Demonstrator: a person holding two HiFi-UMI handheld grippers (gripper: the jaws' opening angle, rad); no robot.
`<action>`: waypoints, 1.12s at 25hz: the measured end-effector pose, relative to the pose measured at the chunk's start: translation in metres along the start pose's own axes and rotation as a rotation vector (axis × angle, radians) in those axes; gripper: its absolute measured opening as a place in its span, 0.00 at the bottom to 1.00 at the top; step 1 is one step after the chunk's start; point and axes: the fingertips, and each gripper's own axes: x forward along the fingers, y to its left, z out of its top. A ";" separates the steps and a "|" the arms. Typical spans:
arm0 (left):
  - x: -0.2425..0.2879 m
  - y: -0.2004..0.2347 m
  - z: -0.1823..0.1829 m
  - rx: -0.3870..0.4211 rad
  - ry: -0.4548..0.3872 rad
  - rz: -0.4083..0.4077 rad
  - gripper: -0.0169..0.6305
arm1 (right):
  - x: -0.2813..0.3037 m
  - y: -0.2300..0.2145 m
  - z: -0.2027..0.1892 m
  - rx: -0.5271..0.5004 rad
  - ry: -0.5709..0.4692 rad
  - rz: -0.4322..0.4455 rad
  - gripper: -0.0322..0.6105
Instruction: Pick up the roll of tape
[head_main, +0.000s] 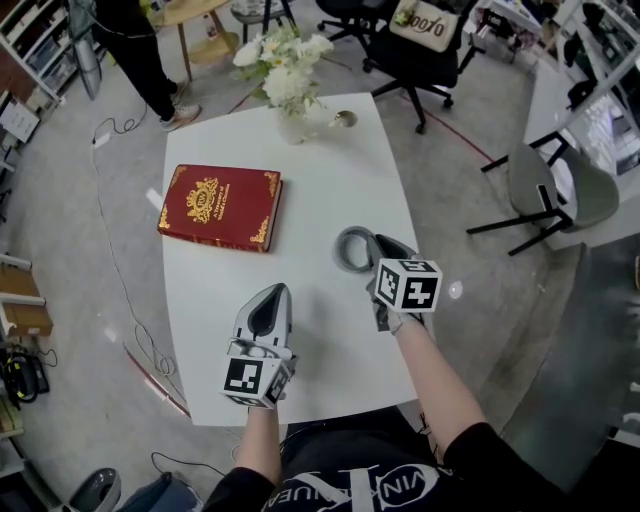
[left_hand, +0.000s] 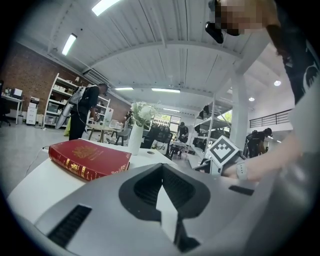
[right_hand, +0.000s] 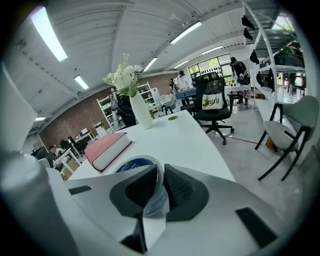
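Right gripper view gives the plainest answer: the right hand-held gripper (right_hand: 159, 175) is pinching the roll of tape (right_hand: 131, 164). Its two jaws are pressed on the roll's thin wall, one inside the ring and one outside, and the blue-printed inner face shows just past them. So the grasp, the first half of the job, looks done. What is left is the lift itself, and the pictures do not settle whether it has begun. From the head view the roll sits low over the white desk (head_main: 330, 170), to the right of the red book (head_main: 220, 207) and a little nearer the person than the book. Its opening faces roughly upward. I cannot tell whether its underside touches the desk or hangs just clear of it. The left hand-held gripper (head_main: 273, 293) takes no part. Its jaws are pressed together on nothing, and it sits over bare desk nearer the person than the book's right end, apart from the roll. A vase of white flowers (head_main: 288, 85) stands beyond the book at the far edge, well away from the grasp. Nothing lies close enough to the roll to be knocked as it goes up. My one concern is that a pinch on a single thin wall may let the ring swing or slip, so a steady, straight rise seems the remaining need.
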 end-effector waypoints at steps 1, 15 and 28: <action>-0.002 -0.001 0.000 0.001 0.000 0.001 0.03 | -0.003 0.000 -0.001 -0.007 -0.006 0.004 0.13; -0.022 -0.003 0.021 0.017 -0.035 0.031 0.03 | -0.065 0.024 0.019 -0.098 -0.123 0.132 0.13; -0.030 -0.004 0.048 0.037 -0.087 0.042 0.03 | -0.107 0.059 0.046 -0.172 -0.228 0.238 0.13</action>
